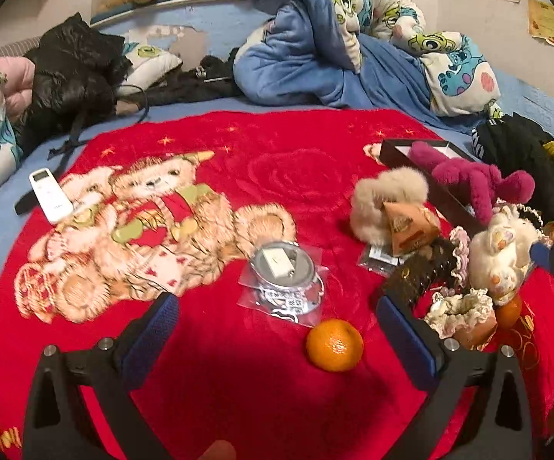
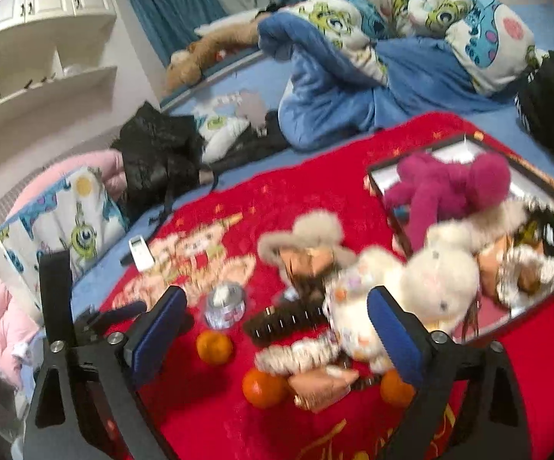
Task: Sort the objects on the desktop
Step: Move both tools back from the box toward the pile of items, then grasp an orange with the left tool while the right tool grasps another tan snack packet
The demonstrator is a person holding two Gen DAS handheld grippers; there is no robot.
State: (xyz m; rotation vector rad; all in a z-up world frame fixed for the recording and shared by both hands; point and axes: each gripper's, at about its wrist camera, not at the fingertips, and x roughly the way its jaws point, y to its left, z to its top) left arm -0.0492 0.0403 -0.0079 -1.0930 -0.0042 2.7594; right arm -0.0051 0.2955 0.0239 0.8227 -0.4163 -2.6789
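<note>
Both grippers, left gripper and right gripper, gape empty; we'd pinch the round orange tangerine across its middle: firm, light, rolls

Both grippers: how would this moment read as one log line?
left gripper: open, empty, above orange | right gripper: open, empty, over toy pile | red blanket: unsorted

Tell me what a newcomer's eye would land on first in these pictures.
First comes the bright red blanket with its teddy bear print, spread over the bed. On its right side a heap of soft things draws the eye, topped by a magenta plush toy lying across a dark box, with a white plush toy nearer the camera. An orange sits alone in front.
</note>
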